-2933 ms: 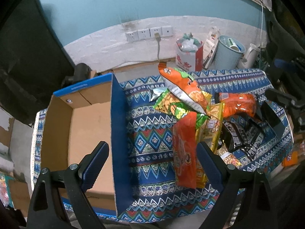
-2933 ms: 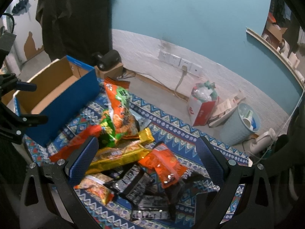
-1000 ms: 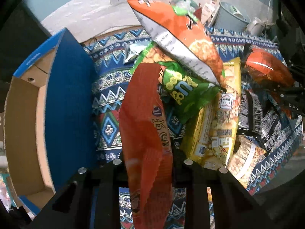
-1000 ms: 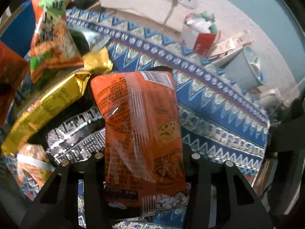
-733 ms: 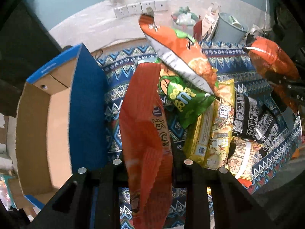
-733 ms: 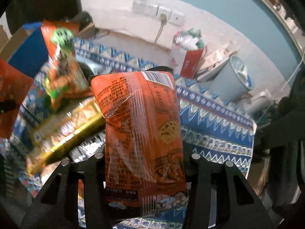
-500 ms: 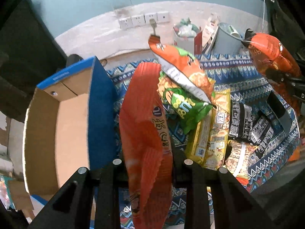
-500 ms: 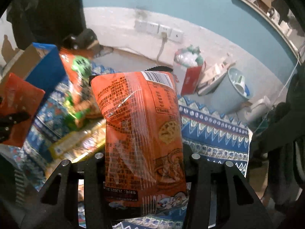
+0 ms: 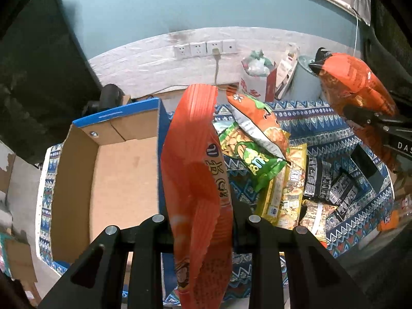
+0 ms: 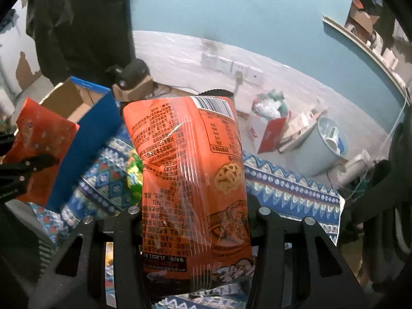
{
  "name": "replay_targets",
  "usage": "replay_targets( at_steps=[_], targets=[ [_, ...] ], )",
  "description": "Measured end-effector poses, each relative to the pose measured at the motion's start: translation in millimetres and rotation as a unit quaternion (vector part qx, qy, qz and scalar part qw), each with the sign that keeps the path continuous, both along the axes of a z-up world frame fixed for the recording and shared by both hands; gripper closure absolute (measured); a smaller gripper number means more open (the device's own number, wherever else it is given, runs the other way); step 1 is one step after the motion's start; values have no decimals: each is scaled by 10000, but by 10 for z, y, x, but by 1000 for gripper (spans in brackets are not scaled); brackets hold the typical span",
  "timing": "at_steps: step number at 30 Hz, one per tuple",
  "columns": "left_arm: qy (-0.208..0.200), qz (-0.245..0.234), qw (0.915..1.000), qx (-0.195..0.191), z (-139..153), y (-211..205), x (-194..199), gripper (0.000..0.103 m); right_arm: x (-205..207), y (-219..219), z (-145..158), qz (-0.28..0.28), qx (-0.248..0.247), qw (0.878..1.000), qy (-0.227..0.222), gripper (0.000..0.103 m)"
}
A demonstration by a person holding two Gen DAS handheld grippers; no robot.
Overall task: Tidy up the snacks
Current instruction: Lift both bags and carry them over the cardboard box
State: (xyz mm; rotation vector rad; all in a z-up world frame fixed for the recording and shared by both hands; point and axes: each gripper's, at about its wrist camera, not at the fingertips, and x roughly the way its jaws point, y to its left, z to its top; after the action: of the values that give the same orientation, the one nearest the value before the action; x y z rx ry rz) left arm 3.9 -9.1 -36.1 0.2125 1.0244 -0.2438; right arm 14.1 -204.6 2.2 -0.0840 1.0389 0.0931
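1. Brown cardboard box with blue outer walls [image 9: 123, 170] sits open at the far left of the bench, on a blue patterned cloth [image 9: 303, 118] that covers the top. Its inside shows only bare cardboard.

2. Just right of the box, the left tongs [image 9: 202, 221] are clenched on a long red-orange snack packet with a crimped edge [image 9: 198, 170]. The packet is held upright off the cloth, its top end pointing toward the back wall, and it hangs next to the box's right wall. From the right wrist view the same packet [image 10: 38, 152] shows at the left edge, pinched between the dark fingers.

3. Further right, a loose heap of snacks lies on the cloth: an orange bag with a silver back [image 9: 257, 123] leaning over a green peanut bag [image 9: 247, 157], then a long yellow packet [image 9: 285, 188], and beyond that several black-and-white wrapped bars [image 9: 324, 182].

4. At the right, the right tongs [image 10: 194, 211] are closed on a puffy orange snack bag with a barcode and printed back panel [image 10: 190, 170]. It is lifted well above the heap, barcode end uppermost. In the left wrist view this bag [image 9: 355, 87] hangs high at the right side, gripped across its lower half.

5. Behind the bench, by the white lower wall with its row of sockets [image 9: 206, 49], stand a red-and-white carton stuffed with plastic [image 9: 257, 77] and a pale blue round bin [image 10: 324, 146].
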Motion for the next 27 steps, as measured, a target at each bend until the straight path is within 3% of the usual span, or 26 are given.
replay_targets(
  at_steps=[13, 27],
  targets=[
    [-263, 379, 9986, -253, 218, 515, 24, 76, 252, 670, 74, 487, 80, 9988, -65, 57],
    [-280, 1063, 9931, -415, 174, 1259, 107, 76, 610, 1474, 55, 1034, 148, 9945, 2, 57]
  ],
)
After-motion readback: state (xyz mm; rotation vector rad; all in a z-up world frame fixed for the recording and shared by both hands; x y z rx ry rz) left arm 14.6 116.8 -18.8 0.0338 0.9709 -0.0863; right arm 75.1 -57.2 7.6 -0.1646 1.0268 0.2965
